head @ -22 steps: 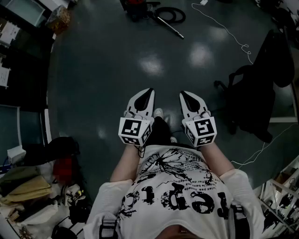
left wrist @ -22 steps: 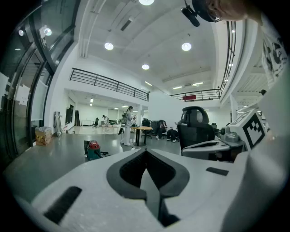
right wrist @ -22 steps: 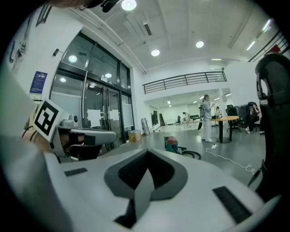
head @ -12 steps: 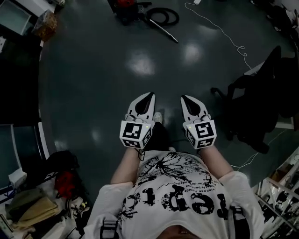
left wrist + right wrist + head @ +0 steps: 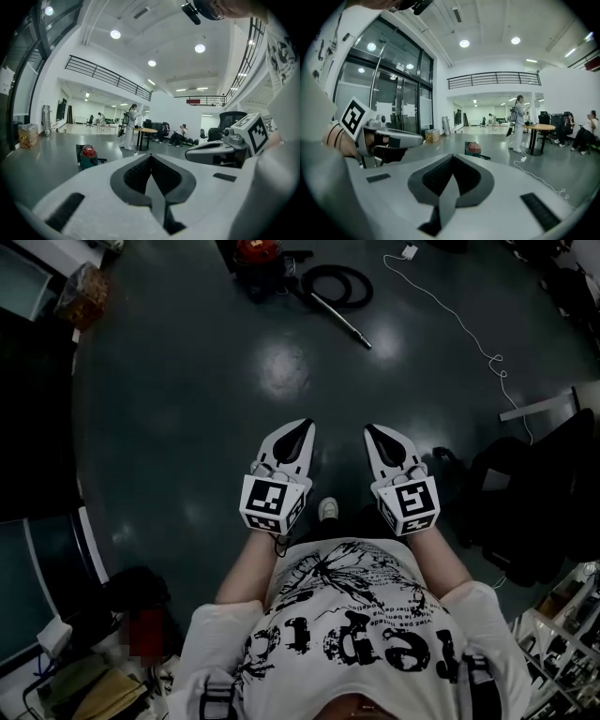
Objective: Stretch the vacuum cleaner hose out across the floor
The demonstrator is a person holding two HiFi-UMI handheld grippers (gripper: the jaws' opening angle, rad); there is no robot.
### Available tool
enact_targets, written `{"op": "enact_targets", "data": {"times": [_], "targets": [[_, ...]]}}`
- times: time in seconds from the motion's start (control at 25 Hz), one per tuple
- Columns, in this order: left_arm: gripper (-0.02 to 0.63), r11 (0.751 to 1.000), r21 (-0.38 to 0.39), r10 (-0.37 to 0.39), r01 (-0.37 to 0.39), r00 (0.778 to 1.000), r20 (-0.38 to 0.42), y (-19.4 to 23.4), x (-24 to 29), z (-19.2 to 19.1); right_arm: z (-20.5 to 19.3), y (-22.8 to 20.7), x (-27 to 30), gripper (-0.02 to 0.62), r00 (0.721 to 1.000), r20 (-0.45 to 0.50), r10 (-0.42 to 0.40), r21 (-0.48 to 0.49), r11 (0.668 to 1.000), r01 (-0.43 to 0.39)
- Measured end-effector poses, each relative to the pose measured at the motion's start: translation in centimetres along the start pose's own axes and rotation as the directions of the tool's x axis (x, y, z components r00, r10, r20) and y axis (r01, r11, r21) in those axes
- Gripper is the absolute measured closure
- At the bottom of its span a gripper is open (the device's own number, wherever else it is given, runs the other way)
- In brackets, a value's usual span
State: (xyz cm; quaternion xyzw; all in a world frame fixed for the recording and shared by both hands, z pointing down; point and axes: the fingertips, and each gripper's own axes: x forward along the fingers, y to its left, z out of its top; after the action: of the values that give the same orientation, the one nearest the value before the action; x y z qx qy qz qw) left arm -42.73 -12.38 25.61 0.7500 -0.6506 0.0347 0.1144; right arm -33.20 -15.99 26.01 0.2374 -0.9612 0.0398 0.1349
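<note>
Hose (image 5: 367,288), black coil on glossy floor (image 5: 187,409)

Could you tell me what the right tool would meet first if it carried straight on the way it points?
Nothing close: the right tool aims over open floor toward the red vacuum cleaner, probably its first contact, though depth is unclear.

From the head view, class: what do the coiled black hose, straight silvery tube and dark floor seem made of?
Coiled black hose: probably flexible plastic or rubber, matte; it loops. Straight silvery tube: likely metal; rigid, bright. Dark floor: hard glossy coating; bright reflections.
</note>
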Motion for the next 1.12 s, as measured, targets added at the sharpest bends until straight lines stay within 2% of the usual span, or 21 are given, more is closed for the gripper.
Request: {"op": "enact_targets", "data": {"times": [0.2,0.36,0.52,0.64,0.76,1.0,1.12], "targets": [[0.603,0.999,-0.028,0.024,-0.025,0.999,-0.030,5.8,5.8,0.2,1.6,-5.3,7.5,0.592,1.000,-0.005,-0.007,-0.016,1.000,0.007],[0.603,0.998,-0.029,0.062,-0.063,0.998,-0.027,12.1,11.9,0.8,2.2,-9.4,16.0,0.592,1.000,-0.013,0.026,-0.016,1.000,-0.026],[0.603,0.995,0.017,0.097,-0.096,0.995,-0.028,19.1,18.4,3.8,4.4,-13.2,25.6,0.592,0.997,-0.011,0.078,-0.014,0.997,-0.078],[0.603,0.994,-0.001,0.110,-0.110,0.994,-0.026,24.1,23.9,6.2,6.8,-16.1,32.5,0.592,0.993,-0.007,0.116,0.001,0.993,-0.116],[0.603,0.994,-0.009,0.109,-0.109,0.994,-0.005,27.8,28.8,8.2,8.8,-18.6,37.9,0.592,0.989,0.005,0.146,0.003,0.989,-0.146],[0.603,0.997,0.003,0.080,-0.080,0.996,-0.027,34.5,36.6,10.0,11.4,-23.4,46.1,0.592,0.993,-0.003,0.119,0.032,0.992,-0.119],[0.603,0.999,0.009,0.052,-0.052,0.998,-0.039,38.7,40.5,10.6,11.9,-25.4,50.4,0.592,0.996,-0.021,0.091,0.011,0.996,-0.090]]}}
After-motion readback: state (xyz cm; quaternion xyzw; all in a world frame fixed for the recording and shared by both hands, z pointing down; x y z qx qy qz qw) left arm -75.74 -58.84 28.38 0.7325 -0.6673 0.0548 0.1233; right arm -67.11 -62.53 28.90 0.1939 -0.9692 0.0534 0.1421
